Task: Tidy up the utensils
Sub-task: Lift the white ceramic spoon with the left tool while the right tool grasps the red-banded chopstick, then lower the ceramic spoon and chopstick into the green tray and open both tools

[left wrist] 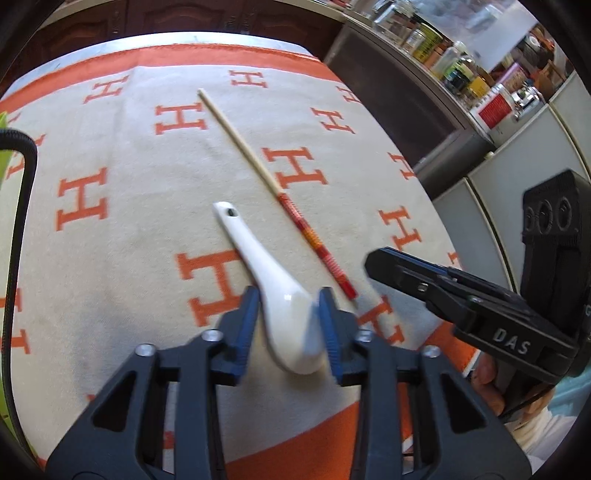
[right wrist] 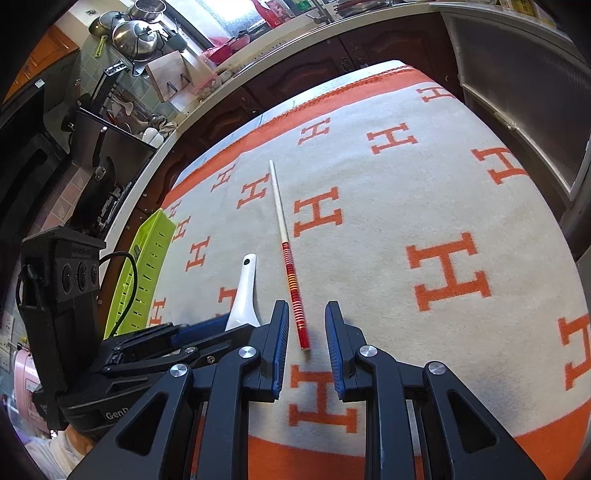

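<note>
A white ceramic spoon [left wrist: 273, 288] lies on the cream and orange H-patterned cloth [left wrist: 110, 240], handle pointing away. My left gripper [left wrist: 290, 301] is open, its blue pads on either side of the spoon's bowl. A chopstick [left wrist: 280, 192] with a red and orange striped end lies to the right of the spoon. My right gripper [right wrist: 306, 317] is open, with the chopstick's [right wrist: 290, 266] red end between its fingers. The spoon handle [right wrist: 243, 291] also shows in the right wrist view, left of the chopstick. The right gripper also shows in the left wrist view [left wrist: 373, 264], at the right.
A lime green slotted tray [right wrist: 144, 273] stands at the cloth's left edge. Dark cabinets and a counter with pots [right wrist: 136, 33] lie beyond the table. A shelf of jars [left wrist: 461, 70] stands at the far right.
</note>
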A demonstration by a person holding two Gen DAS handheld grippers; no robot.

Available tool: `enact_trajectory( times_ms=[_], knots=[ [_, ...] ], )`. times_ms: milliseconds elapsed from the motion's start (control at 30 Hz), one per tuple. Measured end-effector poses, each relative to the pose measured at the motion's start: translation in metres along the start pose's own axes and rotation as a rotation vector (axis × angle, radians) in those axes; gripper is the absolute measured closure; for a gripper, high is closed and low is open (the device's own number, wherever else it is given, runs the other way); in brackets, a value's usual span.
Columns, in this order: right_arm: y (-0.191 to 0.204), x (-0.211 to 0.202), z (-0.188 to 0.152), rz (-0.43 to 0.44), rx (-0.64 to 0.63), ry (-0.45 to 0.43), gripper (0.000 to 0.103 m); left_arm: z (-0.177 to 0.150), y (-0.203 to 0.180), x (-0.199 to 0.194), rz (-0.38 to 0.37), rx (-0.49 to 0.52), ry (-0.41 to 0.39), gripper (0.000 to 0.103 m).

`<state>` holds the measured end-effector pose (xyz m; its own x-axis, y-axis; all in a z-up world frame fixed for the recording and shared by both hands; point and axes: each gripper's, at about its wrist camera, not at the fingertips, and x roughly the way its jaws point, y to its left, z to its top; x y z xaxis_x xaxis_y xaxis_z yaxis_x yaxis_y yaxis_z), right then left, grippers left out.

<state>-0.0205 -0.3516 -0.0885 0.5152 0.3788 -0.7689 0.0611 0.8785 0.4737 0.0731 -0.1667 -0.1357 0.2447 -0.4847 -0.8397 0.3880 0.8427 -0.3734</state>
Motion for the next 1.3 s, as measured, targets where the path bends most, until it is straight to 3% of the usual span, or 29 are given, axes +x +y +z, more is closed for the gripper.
enact_trajectory(
  times_ms=[67, 367, 767, 933, 1067, 1133, 1200, 1300],
  knots=[
    [-0.001, 0.001, 0.000, 0.002, 0.003, 0.002, 0.083, -0.001, -0.002, 0.001, -0.026, -0.005, 0.007, 0.090],
    [0.006, 0.005, 0.004, -0.002, -0.035, 0.010, 0.083, 0.001, -0.006, -0.002, 0.005, -0.005, -0.021, 0.097],
    [0.063, 0.051, 0.039, -0.158, -0.278, 0.023, 0.083, -0.001, 0.023, -0.060, 0.150, -0.026, -0.122, 0.097],
    [0.076, 0.078, 0.041, -0.248, -0.336, 0.068, 0.083, -0.002, 0.050, -0.099, 0.215, -0.077, -0.174, 0.097],
    [0.087, 0.088, 0.037, -0.316, -0.410, 0.051, 0.083, -0.005, 0.068, -0.131, 0.275, -0.105, -0.225, 0.097],
    [0.089, 0.090, 0.037, -0.336, -0.415, 0.049, 0.085, -0.006, 0.075, -0.143, 0.293, -0.115, -0.244, 0.097],
    [0.089, 0.091, 0.038, -0.352, -0.408, 0.049, 0.096, -0.009, 0.082, -0.153, 0.304, -0.126, -0.255, 0.097],
    [0.084, 0.089, 0.042, -0.335, -0.361, 0.057, 0.097, -0.013, 0.090, -0.164, 0.335, -0.132, -0.266, 0.097]
  ],
)
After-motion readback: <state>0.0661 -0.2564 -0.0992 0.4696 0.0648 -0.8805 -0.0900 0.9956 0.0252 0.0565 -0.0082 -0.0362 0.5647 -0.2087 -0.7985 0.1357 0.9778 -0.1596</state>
